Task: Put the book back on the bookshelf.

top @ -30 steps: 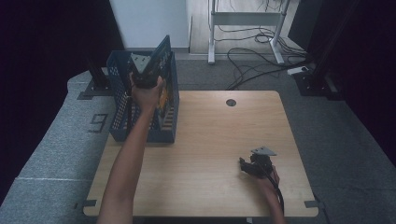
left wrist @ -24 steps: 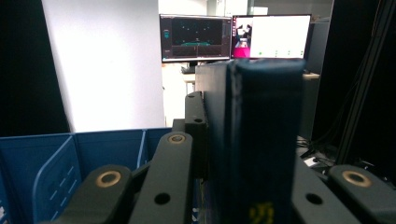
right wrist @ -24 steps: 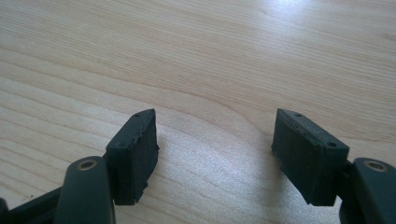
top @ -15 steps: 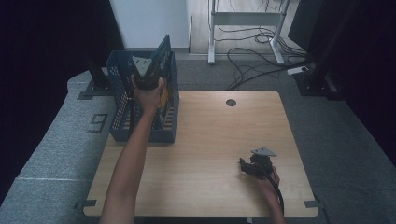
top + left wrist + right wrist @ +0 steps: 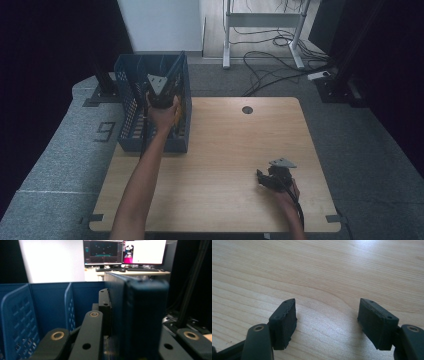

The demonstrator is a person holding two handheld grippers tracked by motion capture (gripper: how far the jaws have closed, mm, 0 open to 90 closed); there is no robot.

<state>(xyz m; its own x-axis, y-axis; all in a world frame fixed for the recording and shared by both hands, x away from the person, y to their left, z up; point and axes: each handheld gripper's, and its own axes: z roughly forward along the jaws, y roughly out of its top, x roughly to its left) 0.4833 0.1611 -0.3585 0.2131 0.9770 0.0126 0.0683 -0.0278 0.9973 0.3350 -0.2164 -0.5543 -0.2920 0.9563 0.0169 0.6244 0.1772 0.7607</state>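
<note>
A blue plastic crate point(image 5: 131, 115) stands at the far left corner of the wooden table point(image 5: 225, 140). A dark blue flat slab point(image 5: 181, 70), like a book or folder, stands on edge along the crate's right side and rises above its rim. My left gripper point(image 5: 165, 92) is inside the crate, shut on that slab point(image 5: 145, 315), which sits between its black jaws point(image 5: 135, 315) beside the crate walls point(image 5: 50, 302). My right gripper point(image 5: 265, 180) rests near the table's front right, open, with bare wood between its pads point(image 5: 327, 322).
Something orange point(image 5: 178, 114) shows at the crate's right wall by my left hand. A round cable hole point(image 5: 247, 109) sits at the table's far edge. Beyond the table are a metal desk frame point(image 5: 262, 20) and loose cables point(image 5: 270, 60) on the floor.
My left hand with the slab has sunk lower into the crate. The right gripper has stayed where it was.
</note>
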